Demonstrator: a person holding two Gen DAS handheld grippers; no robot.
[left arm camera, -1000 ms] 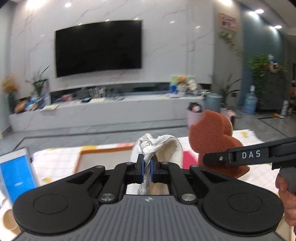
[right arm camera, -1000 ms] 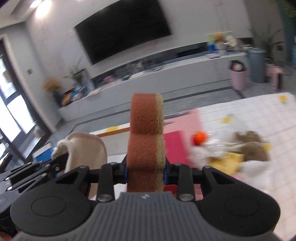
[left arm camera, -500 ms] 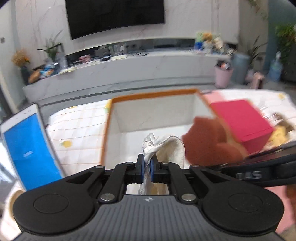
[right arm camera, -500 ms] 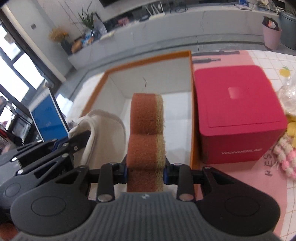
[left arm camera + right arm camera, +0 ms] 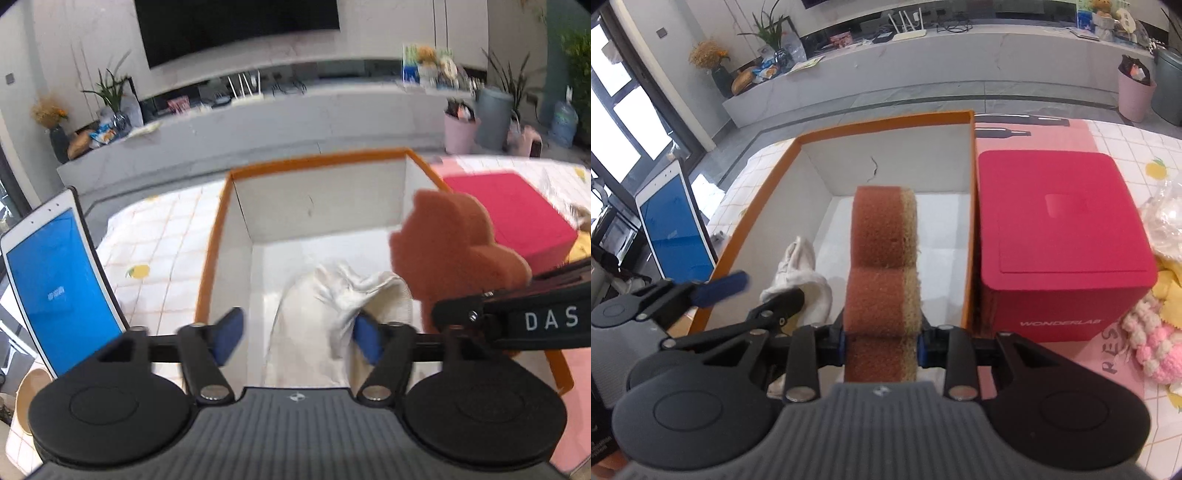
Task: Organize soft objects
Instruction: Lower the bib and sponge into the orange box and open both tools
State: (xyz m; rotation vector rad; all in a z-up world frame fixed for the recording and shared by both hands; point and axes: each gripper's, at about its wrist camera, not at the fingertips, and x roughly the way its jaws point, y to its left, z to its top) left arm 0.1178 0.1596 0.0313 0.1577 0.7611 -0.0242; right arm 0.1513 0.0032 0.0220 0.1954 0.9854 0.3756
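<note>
Rust-brown foam fills the right gripper (image 5: 882,345): a bear-shaped sponge (image 5: 882,273) with a tan backing is clamped at its lower end between the blue pads, and its long axis runs straight forward from the fingers, out over the orange-rimmed cardboard box (image 5: 746,225). In the left wrist view the same sponge shows its flat face above the box's right wall, so it hangs over the right half of the white floor, just inside the wall that stands next to the red WONDERLAB box (image 5: 1067,240).

Beside it, the left gripper (image 5: 297,332) has just been opening, and its jaws stand wide apart. The white cloth (image 5: 332,299) lies between them, slumped on the box floor near the front edge; it brushes the right pad and no pad presses on it. It looks released, though whether it has fully settled is hard to tell.

For the sponge, the relation that matters is straight down: the open box floor lies under and ahead of the right fingers, with the cloth to their left and the orange wall close on their right. The right hand is the nearer one and already carries the load. Judging from this, a release here should drop the sponge beside the cloth; the risk is its far end catching the right rim.

A tablet (image 5: 55,288) with a blue screen stands off the box's left side.
</note>
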